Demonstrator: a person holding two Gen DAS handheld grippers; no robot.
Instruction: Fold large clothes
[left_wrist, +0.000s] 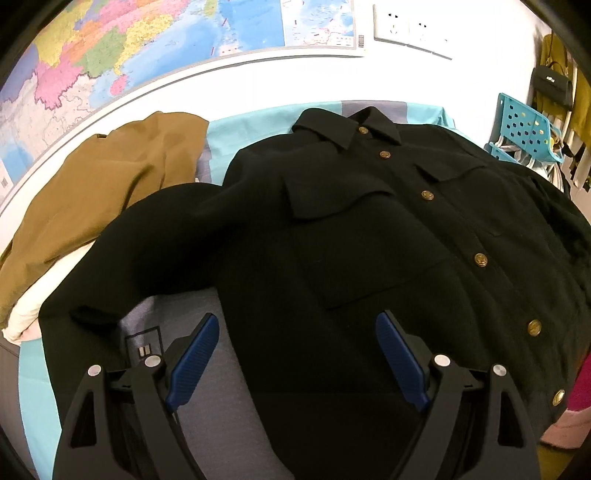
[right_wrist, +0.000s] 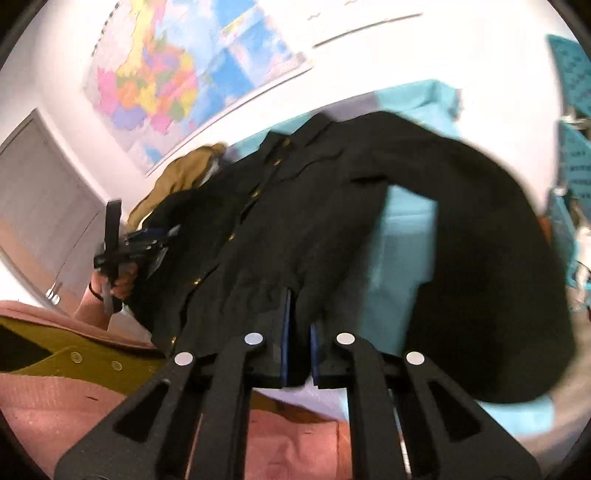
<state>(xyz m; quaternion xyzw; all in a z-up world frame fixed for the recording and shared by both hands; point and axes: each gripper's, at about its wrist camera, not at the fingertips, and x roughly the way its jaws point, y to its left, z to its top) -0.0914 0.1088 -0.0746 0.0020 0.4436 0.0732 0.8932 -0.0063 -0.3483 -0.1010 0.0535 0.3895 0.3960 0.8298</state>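
A black button-front jacket (left_wrist: 351, 229) with gold buttons lies front-up on a bed, collar at the far side, its left sleeve curving toward the near left. My left gripper (left_wrist: 297, 328) hovers open over the jacket's lower hem, its blue pads (left_wrist: 195, 358) wide apart with nothing between them. In the right wrist view the same black jacket (right_wrist: 314, 229) is seen from its hem side, with one sleeve looping at the right. My right gripper (right_wrist: 299, 314) is shut on the jacket's hem, with fabric bunched between the blue pads. The left gripper (right_wrist: 147, 236) shows there too, held by a hand.
A brown garment (left_wrist: 107, 184) lies crumpled at the bed's left. The turquoise and grey bedsheet (left_wrist: 236, 125) shows around the jacket. A wall map (left_wrist: 129, 48) hangs behind, and a turquoise perforated chair (left_wrist: 524, 125) stands at right. Pink and mustard clothing (right_wrist: 74, 369) sits near the front.
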